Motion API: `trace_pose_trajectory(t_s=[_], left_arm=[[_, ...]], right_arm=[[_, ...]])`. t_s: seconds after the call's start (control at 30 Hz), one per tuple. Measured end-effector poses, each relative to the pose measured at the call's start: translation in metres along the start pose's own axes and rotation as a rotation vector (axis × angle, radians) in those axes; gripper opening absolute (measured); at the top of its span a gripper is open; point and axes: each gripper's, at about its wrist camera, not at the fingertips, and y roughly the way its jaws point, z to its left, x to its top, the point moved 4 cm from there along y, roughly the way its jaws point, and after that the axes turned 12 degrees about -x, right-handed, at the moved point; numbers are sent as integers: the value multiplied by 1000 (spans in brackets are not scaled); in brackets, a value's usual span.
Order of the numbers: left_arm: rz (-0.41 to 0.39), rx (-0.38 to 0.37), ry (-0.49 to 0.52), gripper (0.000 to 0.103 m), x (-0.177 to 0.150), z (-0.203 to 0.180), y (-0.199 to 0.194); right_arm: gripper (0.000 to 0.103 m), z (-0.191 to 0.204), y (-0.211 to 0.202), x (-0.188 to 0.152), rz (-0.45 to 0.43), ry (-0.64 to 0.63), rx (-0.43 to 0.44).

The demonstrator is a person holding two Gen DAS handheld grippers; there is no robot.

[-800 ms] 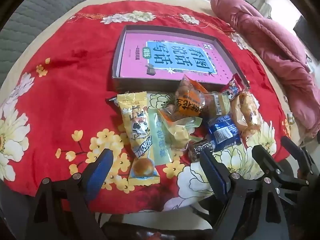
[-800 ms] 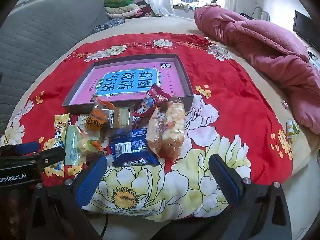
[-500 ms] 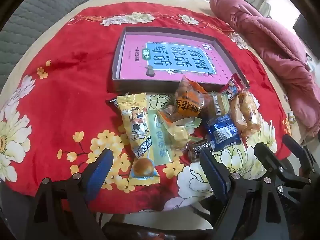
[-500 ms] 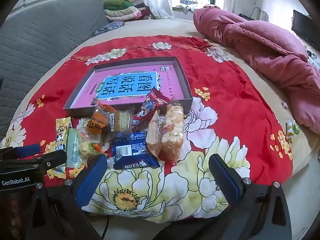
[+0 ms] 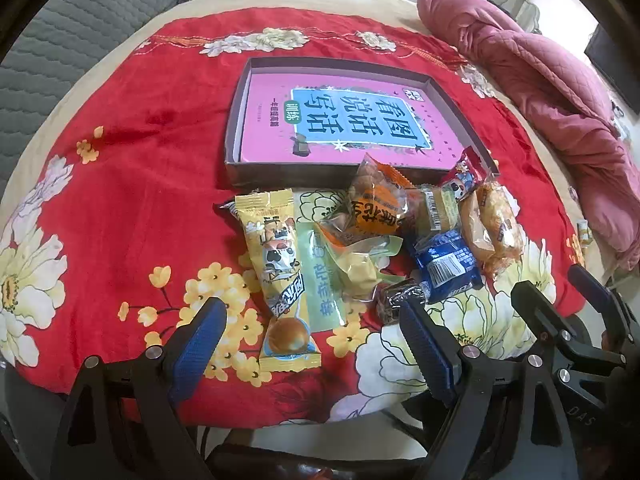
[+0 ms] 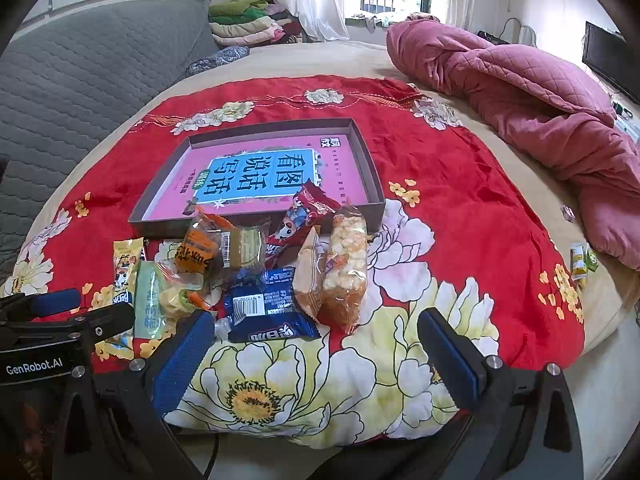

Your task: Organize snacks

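red floral cloth (image 6: 460, 184) carries the snack pile (image 5: 384, 236), heaped just before the shallow box (image 5: 240, 120); left gripper (image 5: 316, 344) and right gripper (image 6: 316, 356) hover wide open, holding nothing.

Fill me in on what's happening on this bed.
A person holds two grippers over a pile of snack packets on a red floral cloth. The left gripper and right gripper are both open and empty. The shallow box behind the pile holds only a pink book; no snack lies fully inside it yet.
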Motion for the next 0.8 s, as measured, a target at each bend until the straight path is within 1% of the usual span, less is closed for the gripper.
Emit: trace_pose_trajectory(t_s=[0.8], left_arm=[[2, 6, 3, 89, -1, 0, 0]], right_arm=[[102, 0, 0, 0, 0, -1, -3]])
